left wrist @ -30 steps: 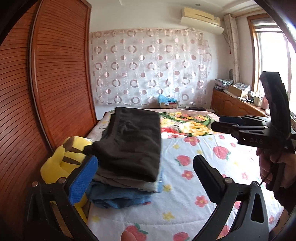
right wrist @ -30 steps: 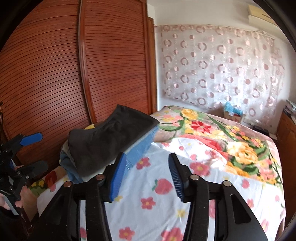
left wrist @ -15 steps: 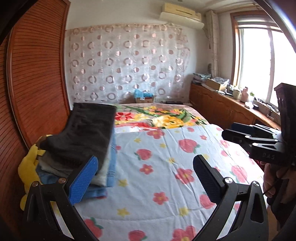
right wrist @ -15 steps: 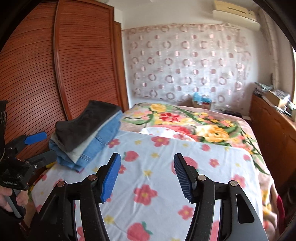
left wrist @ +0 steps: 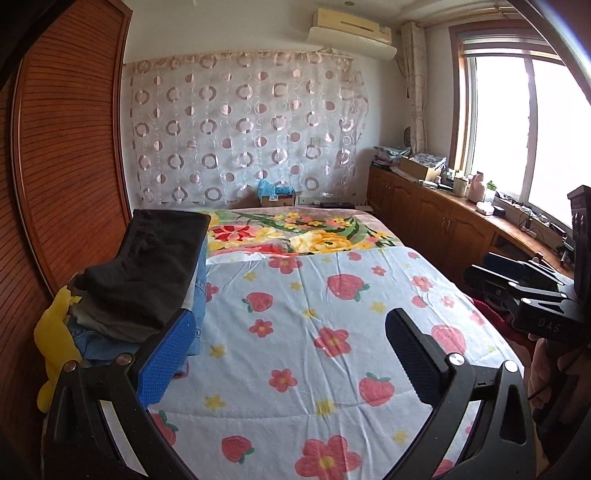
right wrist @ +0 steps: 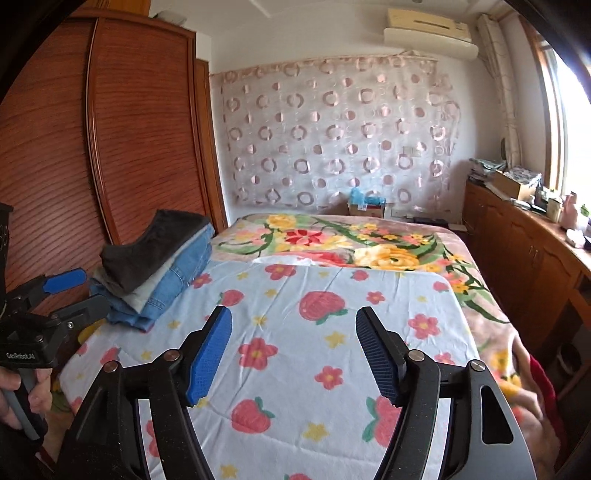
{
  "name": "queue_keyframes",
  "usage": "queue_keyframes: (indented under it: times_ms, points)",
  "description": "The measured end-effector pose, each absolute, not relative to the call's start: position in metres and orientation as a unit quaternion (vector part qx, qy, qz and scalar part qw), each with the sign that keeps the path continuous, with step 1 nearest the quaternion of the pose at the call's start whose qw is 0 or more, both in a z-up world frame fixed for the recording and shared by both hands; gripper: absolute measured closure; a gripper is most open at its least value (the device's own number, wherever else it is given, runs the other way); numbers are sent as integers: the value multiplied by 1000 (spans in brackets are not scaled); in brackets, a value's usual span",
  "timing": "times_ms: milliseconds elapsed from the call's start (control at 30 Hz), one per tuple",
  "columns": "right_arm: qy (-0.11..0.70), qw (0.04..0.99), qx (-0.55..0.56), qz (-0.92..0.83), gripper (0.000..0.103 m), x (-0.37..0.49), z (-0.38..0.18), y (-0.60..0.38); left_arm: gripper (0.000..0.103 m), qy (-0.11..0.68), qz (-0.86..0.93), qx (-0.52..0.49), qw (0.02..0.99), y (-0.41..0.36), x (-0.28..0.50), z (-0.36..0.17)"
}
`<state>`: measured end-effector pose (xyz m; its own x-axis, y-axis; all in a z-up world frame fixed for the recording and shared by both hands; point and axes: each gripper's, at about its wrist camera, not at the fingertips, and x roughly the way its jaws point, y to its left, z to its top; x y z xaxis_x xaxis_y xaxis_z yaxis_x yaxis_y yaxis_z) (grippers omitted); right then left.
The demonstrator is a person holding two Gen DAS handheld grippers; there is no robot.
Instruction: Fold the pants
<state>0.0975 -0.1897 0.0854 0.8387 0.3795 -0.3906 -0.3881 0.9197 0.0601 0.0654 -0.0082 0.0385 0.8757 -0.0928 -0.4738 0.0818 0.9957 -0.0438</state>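
left gripper (left wrist: pixel 288 354): jaws apart, empty | right gripper (right wrist: pixel 293 349): jaws apart, empty

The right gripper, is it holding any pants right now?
No, the right gripper is open and empty above the bedspread, while the folded pants lie stacked beside the wardrobe.

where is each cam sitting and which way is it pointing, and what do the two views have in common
Left wrist: sits on the left gripper, jaws open, facing along the bed toward the circle-print curtain; the right gripper shows at the right edge.
Right wrist: sits on the right gripper, jaws open, facing the same wall; the left gripper and hand show at the left edge.
Shared: the stack of folded pants, strawberry-print sheet, curtain and air conditioner.
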Motion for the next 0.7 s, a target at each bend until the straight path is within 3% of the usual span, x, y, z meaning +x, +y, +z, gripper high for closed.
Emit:
queue_keyframes:
  times_ms: [700]
  points:
    - [157,973,-1,167,31,49,72,-192,0,212,-37,-10,977,-15,42,76]
